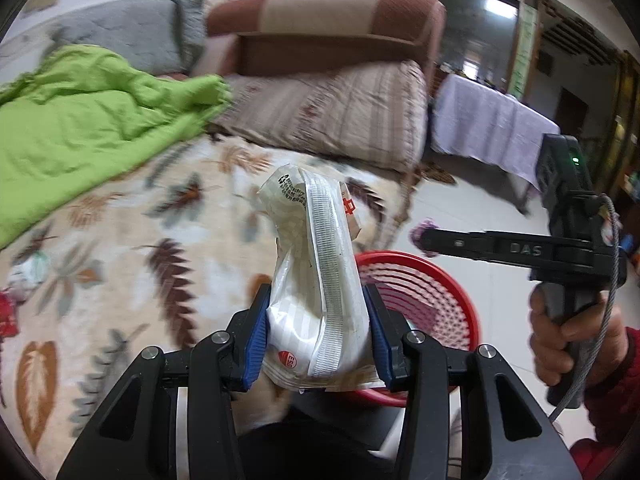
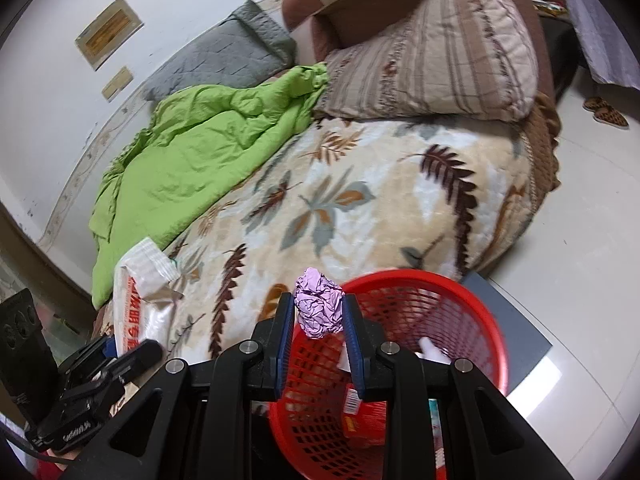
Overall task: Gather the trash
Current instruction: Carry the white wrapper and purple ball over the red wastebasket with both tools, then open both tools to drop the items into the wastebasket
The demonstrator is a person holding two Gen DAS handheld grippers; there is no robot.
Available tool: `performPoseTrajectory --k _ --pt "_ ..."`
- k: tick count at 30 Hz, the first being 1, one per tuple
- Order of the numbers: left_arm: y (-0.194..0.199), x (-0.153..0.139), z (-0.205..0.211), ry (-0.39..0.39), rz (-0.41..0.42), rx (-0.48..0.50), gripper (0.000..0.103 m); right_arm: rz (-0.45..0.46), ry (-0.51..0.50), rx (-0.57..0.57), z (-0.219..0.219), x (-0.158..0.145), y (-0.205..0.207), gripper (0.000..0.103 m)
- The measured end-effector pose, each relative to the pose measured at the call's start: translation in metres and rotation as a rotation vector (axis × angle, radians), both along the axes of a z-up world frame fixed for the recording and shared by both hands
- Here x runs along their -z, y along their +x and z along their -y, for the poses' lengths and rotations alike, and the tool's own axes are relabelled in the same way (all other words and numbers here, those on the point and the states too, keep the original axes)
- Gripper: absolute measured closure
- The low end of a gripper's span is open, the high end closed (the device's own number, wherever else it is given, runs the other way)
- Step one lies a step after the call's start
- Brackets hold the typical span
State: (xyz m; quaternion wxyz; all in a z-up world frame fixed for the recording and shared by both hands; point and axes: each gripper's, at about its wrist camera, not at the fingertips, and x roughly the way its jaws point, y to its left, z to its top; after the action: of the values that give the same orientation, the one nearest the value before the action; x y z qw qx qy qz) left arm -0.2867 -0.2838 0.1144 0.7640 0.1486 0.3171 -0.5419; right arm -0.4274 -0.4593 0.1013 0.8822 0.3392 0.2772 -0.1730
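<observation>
Clearly both tools are loaded. The left gripper (image 1: 318,332) stands partly open, its blue pads pressed on either side of a white snack wrapper (image 1: 316,280) that rises upright between them, crumpled, with a ribbed seam down its middle. The right gripper (image 2: 318,316) is nearly closed, its pads clenched on a crumpled lilac paper ball (image 2: 319,306) at the fingertips.

The red basket (image 2: 460,312) stands on the pale floor just beside the bed. Seen from the right wrist, the paper ball hangs above the basket's near rim, and other rubbish lies inside: a red packet and something white. That view also shows the left gripper low at the left edge, with the wrapper held over the leaf-patterned blanket (image 2: 360,200).

From the left wrist, only part of the basket shows behind the wrapper, and its contents are hidden. This view alone shows a hand (image 1: 576,340) in a red sleeve around the right tool's handle, its fingers reaching over the basket with the lilac ball blurred at their tips. More scraps lie on the blanket at the far left, too blurred to identify. A green quilt (image 1: 80,112) and a striped pillow (image 1: 340,112) lie further up the bed.
</observation>
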Motion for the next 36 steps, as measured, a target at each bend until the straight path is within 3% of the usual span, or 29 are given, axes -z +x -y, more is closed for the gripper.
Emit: performPoseTrajectory --k 8,11,17,26,36 --pt "-0.022 0.019 0.044 0.077 -0.059 0.09 0.06 -0.029 0.033 0.058 0.016 0.018 -0.018 0.075" --pt "-0.025 0.024 0.05 0.091 -0.08 0.097 0.047 -0.047 0.046 0.069 0.02 0.024 -0.021 0.066" --pt "-0.019 0.021 0.044 0.08 -0.096 0.076 0.042 -0.051 0.047 0.065 0.019 0.024 -0.017 0.062" --pt "0.027 0.006 -0.001 0.034 -0.11 -0.076 0.041 -0.032 0.002 -0.023 -0.005 0.004 0.026 0.062" --pt "0.12 0.006 -0.098 -0.026 -0.14 -0.367 0.041 -0.025 -0.049 -0.199 -0.06 -0.016 0.116 0.062"
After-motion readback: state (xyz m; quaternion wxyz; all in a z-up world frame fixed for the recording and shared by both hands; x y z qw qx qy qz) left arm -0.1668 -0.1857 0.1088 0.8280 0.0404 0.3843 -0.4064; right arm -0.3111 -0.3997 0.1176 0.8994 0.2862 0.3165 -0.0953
